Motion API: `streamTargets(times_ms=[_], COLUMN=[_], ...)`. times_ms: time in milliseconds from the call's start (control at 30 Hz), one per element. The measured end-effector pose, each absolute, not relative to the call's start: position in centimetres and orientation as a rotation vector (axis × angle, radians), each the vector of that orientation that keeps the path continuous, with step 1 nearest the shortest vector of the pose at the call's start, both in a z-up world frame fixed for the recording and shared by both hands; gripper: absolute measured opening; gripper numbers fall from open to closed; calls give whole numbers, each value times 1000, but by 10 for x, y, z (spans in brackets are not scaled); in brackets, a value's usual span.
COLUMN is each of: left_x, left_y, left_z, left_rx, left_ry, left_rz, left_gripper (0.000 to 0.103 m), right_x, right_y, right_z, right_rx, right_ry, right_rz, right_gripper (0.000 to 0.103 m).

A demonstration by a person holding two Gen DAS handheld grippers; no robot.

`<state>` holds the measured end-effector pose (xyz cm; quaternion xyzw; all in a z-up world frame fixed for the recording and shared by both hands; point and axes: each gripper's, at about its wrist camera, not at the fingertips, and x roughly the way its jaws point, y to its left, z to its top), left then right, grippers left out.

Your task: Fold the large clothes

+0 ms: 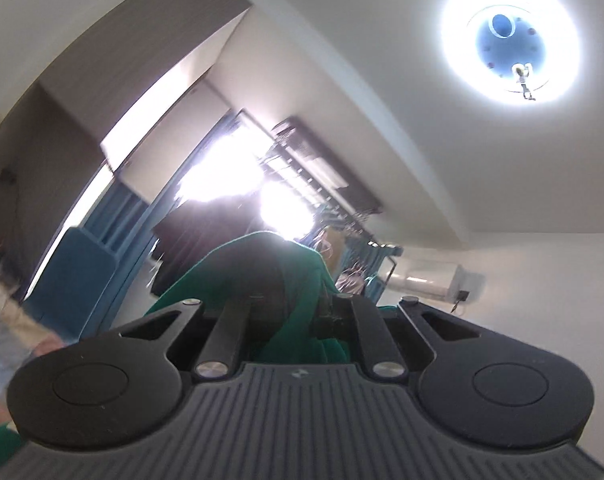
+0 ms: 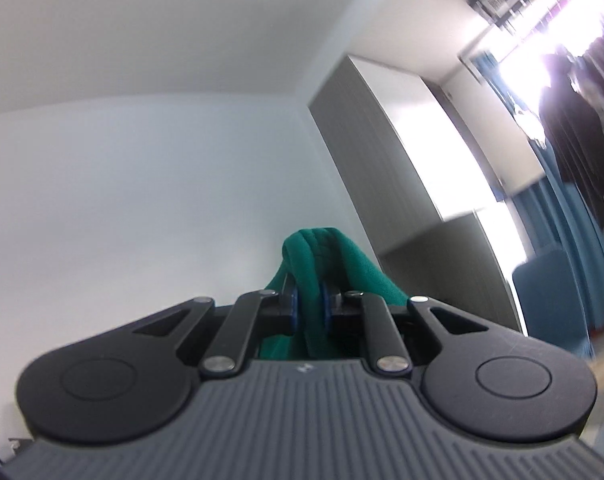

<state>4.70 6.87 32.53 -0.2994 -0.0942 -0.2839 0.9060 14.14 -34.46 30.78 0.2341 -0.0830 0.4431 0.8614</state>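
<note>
A green garment [image 1: 302,280] is bunched over the front of my left gripper [image 1: 298,304], which is shut on it; the cloth hides the fingertips. In the right wrist view the same green garment [image 2: 322,252] loops up between the blue pads [image 2: 293,306] of my right gripper [image 2: 310,304], which is shut on a thick fold of it. Both grippers point upward, toward the walls and ceiling. The rest of the garment hangs out of sight below.
A round ceiling lamp [image 1: 510,44] glows overhead. A bright window [image 1: 230,184] with blue curtains [image 2: 570,240], dark clothes on a rack [image 2: 582,128], a grey wardrobe [image 2: 402,184], a blue chair [image 2: 554,300] and a wall air conditioner [image 1: 426,276] surround me.
</note>
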Motion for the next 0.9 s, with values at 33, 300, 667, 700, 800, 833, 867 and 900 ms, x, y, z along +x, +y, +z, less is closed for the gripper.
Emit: streamTargets(times_ms=[33,300,667,700,800,833,867,900], left_x=[47,85,268,292,361,383,409,435], left_y=[66,59,62,65,78,83,90,97], left_z=[344,430,250,225,154,132,108,82], left_rx=[-611,-596,-555,-564,-568,-578,-594,-613], left_ry=[-207,-220,90,127,222,247,272,295], left_rz=[-591,-622,-424,-407,-351,-340,-333,-329], left_gripper=[11,12,12,12,12,12,12,12], right_x=[142,175,337,355,406,424,441,463], right_y=[-346,-352,-312,-308,-290,-282,-275,-268], right_z=[324,416,258,236,172,151,131,108], right_rx=[484,413,308,313,291,283,276,271], right_ry=[-189,-252,48,78,166,190,211,229], right_rz=[930,855,689,681,649,641,634,624], right_gripper=[15,15,15,15,15,15,15,15])
